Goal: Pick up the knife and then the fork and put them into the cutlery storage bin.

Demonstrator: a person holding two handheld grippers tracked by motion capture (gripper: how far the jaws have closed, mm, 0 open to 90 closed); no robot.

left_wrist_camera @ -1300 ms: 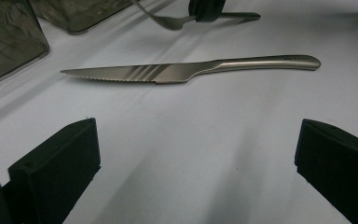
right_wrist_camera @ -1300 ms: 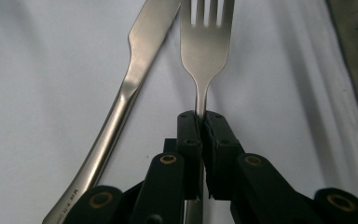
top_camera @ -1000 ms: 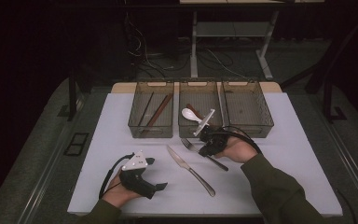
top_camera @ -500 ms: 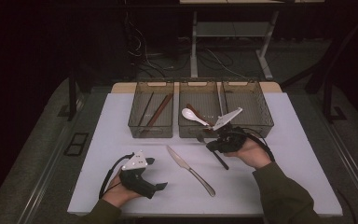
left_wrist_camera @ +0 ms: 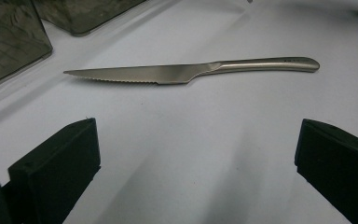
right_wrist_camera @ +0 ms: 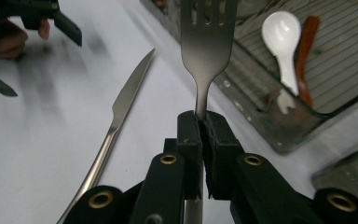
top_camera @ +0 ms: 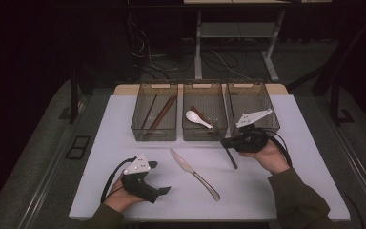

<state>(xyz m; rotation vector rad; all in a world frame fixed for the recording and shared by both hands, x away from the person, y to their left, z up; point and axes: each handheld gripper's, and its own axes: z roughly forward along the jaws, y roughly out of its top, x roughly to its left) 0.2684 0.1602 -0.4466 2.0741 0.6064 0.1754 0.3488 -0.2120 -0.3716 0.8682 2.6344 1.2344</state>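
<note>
A steel fork is pinched by its neck in my shut right gripper, tines pointing away toward the middle bin. From above, that gripper hovers in front of the middle and right bins, with the fork's handle slanting down toward the table. A serrated steel knife lies flat on the white table at centre. My left gripper rests near the front left, jaws wide apart and empty. Its own view shows the knife lying beyond the gripper.
Three clear bins stand in a row at the back. The left bin holds chopsticks. The middle bin holds a white spoon and a brown one. The right bin looks empty.
My right gripper has carried the fork to the right and slightly up, off the spot beside the knife. The left gripper and the knife have stayed put.
</note>
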